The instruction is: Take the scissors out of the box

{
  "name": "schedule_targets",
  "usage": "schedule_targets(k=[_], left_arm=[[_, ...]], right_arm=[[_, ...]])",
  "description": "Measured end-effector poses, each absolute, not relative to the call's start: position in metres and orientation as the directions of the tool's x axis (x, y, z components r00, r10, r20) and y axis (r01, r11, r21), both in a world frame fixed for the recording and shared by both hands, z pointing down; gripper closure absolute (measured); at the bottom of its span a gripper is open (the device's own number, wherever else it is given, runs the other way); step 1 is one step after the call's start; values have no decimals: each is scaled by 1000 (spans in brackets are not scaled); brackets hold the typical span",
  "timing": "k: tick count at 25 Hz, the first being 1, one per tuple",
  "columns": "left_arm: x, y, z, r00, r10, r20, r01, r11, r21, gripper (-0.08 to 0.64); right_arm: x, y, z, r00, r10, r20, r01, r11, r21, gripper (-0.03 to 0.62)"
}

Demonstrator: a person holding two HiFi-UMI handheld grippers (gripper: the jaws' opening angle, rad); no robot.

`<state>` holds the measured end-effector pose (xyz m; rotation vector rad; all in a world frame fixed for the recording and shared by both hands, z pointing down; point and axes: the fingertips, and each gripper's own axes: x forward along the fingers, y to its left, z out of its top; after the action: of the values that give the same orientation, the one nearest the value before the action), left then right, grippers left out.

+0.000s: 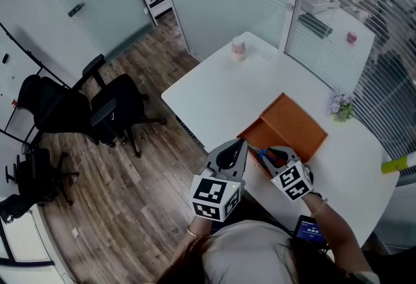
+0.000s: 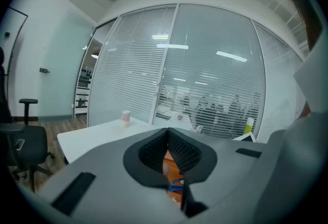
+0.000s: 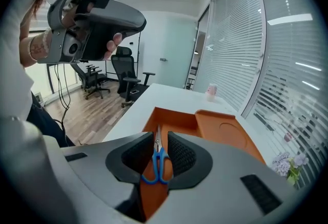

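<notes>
An orange box lies open on the white table, its lid folded back. Blue-handled scissors lie inside it, blades pointing away from me. My right gripper is tilted down over the box, jaws open, and the scissors show in the gap between them without being pinched. In the head view the right gripper hangs over the box's near end. My left gripper is held level beside it with its jaws shut on nothing; it sits at the box's left edge in the head view.
A pink cup stands at the table's far corner, a small flower pot at the right and a yellow object by the right edge. Office chairs stand on the wood floor to the left. Blinds behind glass line the far side.
</notes>
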<state>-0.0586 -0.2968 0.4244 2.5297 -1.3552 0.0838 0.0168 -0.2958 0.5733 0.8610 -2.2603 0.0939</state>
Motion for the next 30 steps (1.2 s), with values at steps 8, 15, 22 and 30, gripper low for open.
schedule_targets(k=[8,15,22,30], left_arm=[[-62,-301,428,558,-809,185,-826,-520,219,541],[-64,-306,431,551,-813,191,-830,-509,228,540],[-66,-310,434,546,-815,193,-832,-502,234,541],[-62,-312,438,555,-807,201,-826,-508,244,541]], right_arm=[[19,-296,591,-516,-507,690,-569,805,167,476],[21,-295,610,-496,-452,742,-549,825,136,468],[20,-292,619,-467,-393,792,-537,838,99,468],[22,-289,628,-433,-339,835,-537,841,63,459]])
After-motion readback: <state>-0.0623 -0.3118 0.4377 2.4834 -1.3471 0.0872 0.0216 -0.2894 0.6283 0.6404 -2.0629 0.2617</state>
